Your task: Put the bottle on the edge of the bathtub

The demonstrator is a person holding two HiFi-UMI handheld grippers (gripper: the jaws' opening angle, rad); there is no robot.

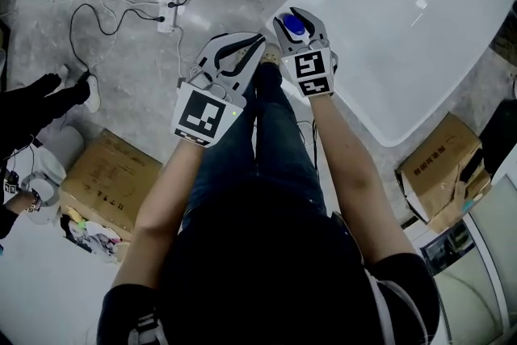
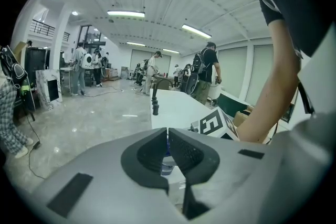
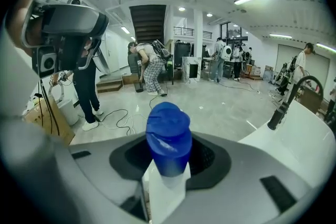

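A white bottle with a blue cap (image 3: 168, 136) stands upright between the jaws of my right gripper (image 3: 169, 157), which is shut on its neck. From the head view the blue cap (image 1: 296, 26) shows in the right gripper (image 1: 297, 18), held in the air beside the near left rim of the white bathtub (image 1: 404, 28). The tub's rim (image 3: 310, 139) and a black faucet (image 3: 285, 103) lie to the right. My left gripper (image 1: 257, 40) hangs close to the left of it, jaws pressed together and holding nothing. Its dark pads (image 2: 184, 152) meet with only a thin slit.
A power strip (image 1: 167, 12) with trailing cables lies on the grey floor ahead. Cardboard boxes sit at the left (image 1: 109, 178) and at the right by the tub (image 1: 440, 166). A person's dark sleeve (image 1: 36, 109) reaches in from the left. Several people stand far back.
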